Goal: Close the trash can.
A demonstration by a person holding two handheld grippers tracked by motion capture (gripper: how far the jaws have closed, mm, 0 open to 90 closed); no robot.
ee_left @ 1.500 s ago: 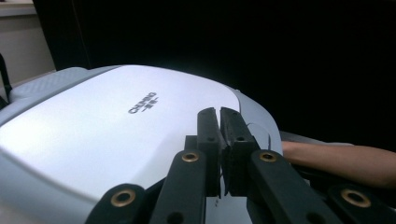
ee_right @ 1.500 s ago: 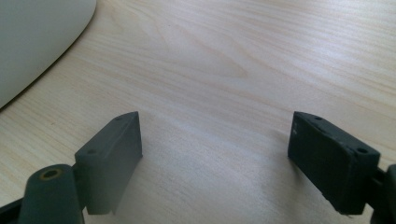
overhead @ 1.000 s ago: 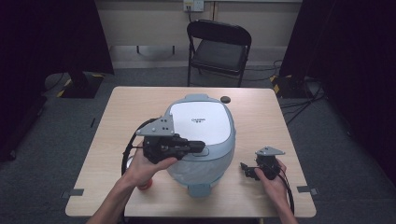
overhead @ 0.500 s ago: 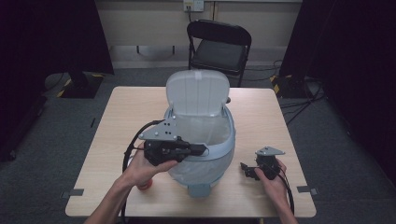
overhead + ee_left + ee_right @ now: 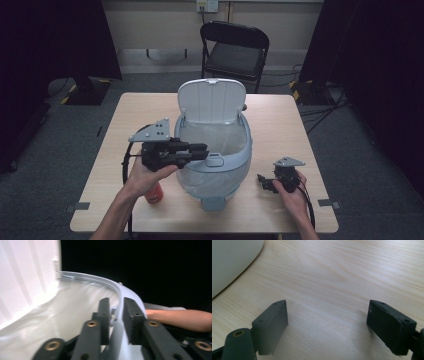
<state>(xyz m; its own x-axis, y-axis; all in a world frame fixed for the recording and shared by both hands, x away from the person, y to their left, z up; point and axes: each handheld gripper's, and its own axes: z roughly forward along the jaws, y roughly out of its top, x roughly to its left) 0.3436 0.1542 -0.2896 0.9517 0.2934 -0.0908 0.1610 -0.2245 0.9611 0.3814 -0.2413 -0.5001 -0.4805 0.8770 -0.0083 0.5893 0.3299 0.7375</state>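
A pale blue-grey lidded bin (image 5: 220, 172) stands mid-table, its white lid (image 5: 212, 100) raised upright at the back. A white liner (image 5: 212, 134) shows inside. My left gripper (image 5: 204, 150) reaches in from the left at the bin's front rim, just above the latch button (image 5: 215, 161). In the left gripper view the rim (image 5: 119, 293) runs between the two pads (image 5: 104, 312), which sit close against it. My right gripper (image 5: 262, 181) rests low on the table to the bin's right, open; in the right gripper view its pads (image 5: 274, 322) stand wide apart over bare wood.
A red container (image 5: 154, 193) lies on the table under the left hand. The wooden table (image 5: 285, 130) has room on both sides of the bin. A black folding chair (image 5: 234, 50) stands behind the table. Cables trail on the floor at right.
The bin's lid has swung from flat and closed to fully upright. The left gripper stays at the front rim; the right gripper has not moved.
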